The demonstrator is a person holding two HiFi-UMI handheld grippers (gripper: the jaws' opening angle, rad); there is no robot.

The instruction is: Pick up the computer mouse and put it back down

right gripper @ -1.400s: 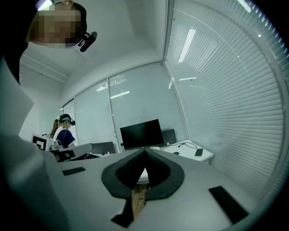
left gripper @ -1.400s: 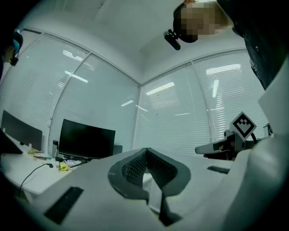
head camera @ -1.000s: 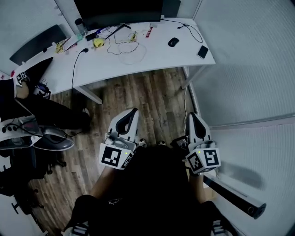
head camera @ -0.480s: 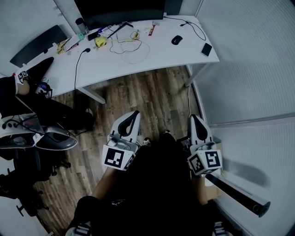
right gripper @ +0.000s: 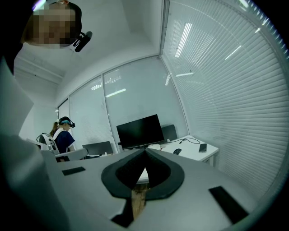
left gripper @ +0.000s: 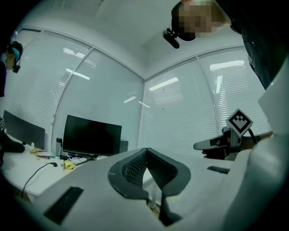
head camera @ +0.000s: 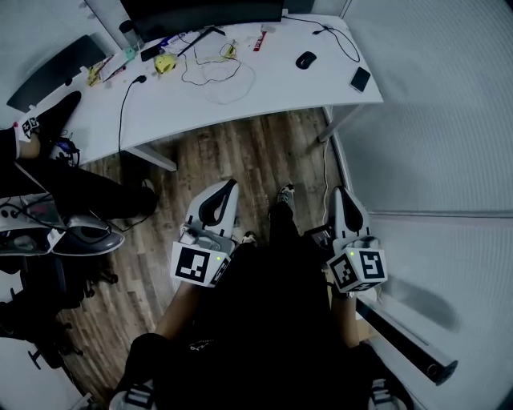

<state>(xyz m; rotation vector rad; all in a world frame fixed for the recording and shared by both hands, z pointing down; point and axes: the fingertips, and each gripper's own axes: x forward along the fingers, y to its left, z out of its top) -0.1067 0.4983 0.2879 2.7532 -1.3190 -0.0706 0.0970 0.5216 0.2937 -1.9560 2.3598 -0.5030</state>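
against the picture of a second ago, the white bench (head camera: 280, 92) is seen a little higher in the head view, and the computer mouse (head camera: 305, 60) is shifted toward the top edge with it. a shoe (head camera: 284, 192) has come into view on the wooden floor (head camera: 256, 156), between the two tools. the left hand-held gripper (head camera: 232, 182) and the right hand-held gripper (head camera: 337, 190) are held side by side above the floor as before, well apart from the bench. in each gripper view the jaws are shown pressed together at the tips, with nothing between them, unchanged.

two hand-held grippers are counted. one computer mouse is counted: it lies on the bench near the right end, untouched, just left of one dark phone (head camera: 360, 78). one black monitor (head camera: 200, 12) is seen at the back of the bench, one yellow object (head camera: 165, 64) in front of it, and one loop of white cable (head camera: 220, 76) beside that. one other person (right gripper: 65, 135) is seen in the right gripper view.
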